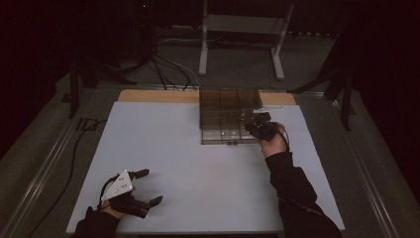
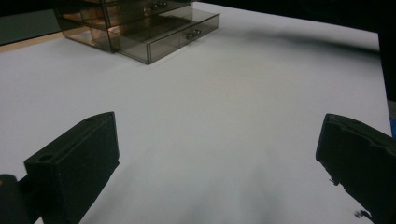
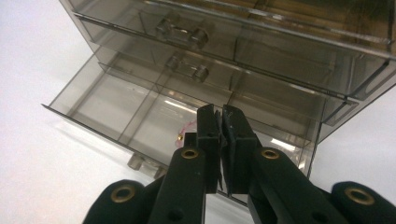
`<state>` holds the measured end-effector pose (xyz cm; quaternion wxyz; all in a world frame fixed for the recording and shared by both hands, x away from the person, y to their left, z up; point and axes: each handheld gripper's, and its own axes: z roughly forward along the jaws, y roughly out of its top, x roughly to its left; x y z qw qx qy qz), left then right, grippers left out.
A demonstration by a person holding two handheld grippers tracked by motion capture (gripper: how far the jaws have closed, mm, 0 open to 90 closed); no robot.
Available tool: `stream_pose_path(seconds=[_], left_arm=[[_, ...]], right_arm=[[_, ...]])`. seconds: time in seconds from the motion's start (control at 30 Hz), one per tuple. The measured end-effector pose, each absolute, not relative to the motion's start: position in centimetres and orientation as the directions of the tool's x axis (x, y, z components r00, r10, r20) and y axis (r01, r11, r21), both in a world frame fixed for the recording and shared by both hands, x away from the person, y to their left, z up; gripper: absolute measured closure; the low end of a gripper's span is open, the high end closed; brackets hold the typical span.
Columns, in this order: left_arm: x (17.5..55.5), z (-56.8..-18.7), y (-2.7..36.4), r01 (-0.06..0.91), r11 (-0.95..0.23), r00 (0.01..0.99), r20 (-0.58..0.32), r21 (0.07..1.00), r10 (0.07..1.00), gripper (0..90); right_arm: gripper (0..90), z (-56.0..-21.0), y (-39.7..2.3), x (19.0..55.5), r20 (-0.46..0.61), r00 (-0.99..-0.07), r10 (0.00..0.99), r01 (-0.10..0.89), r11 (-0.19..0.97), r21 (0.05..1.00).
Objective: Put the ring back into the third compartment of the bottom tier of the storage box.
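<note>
A: What is the right gripper [image 3: 219, 122] doing over that smoky see-through plastic drawer cabinet [image 1: 229, 115]?

B: Its black jaws are pressed together, with something thin and pinkish, tipped with a small gold bit [image 3: 185, 132], showing just beside their tips. I cannot tell whether that piece is pinched or already lying in the drawer.

A: Which drawer?

B: The bottom drawer [image 3: 130, 114], pulled out toward the person, its dividers making several compartments. The jaws hang above the middle part of it, probably so the small piece lands in a chosen compartment rather than on the white tabletop [image 1: 198, 163].

A: And the drawers above?

B: Pushed in, their clear handles [image 3: 183, 31] facing out, so the open one stays reachable from above.

A: The left gripper [image 1: 148, 187]?

B: Resting low at the near left corner of the table, well apart from the cabinet, jaws spread wide with nothing between them. It looks parked out of the way.
</note>
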<state>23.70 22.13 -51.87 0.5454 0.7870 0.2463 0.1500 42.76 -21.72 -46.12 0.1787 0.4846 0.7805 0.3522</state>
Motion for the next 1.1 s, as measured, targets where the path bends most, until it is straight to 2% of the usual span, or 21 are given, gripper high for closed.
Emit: stream_pose_path(seconds=[1.1], left_arm=[[23.8, -52.0, 22.2, 0.227, -0.283, 0.834, -0.036, 0.932, 0.550, 0.5]], right_arm=[[86.7, -49.1, -23.4, 44.6, 0.067, -0.380, 0.923, 0.701, 0.240, 0.672]])
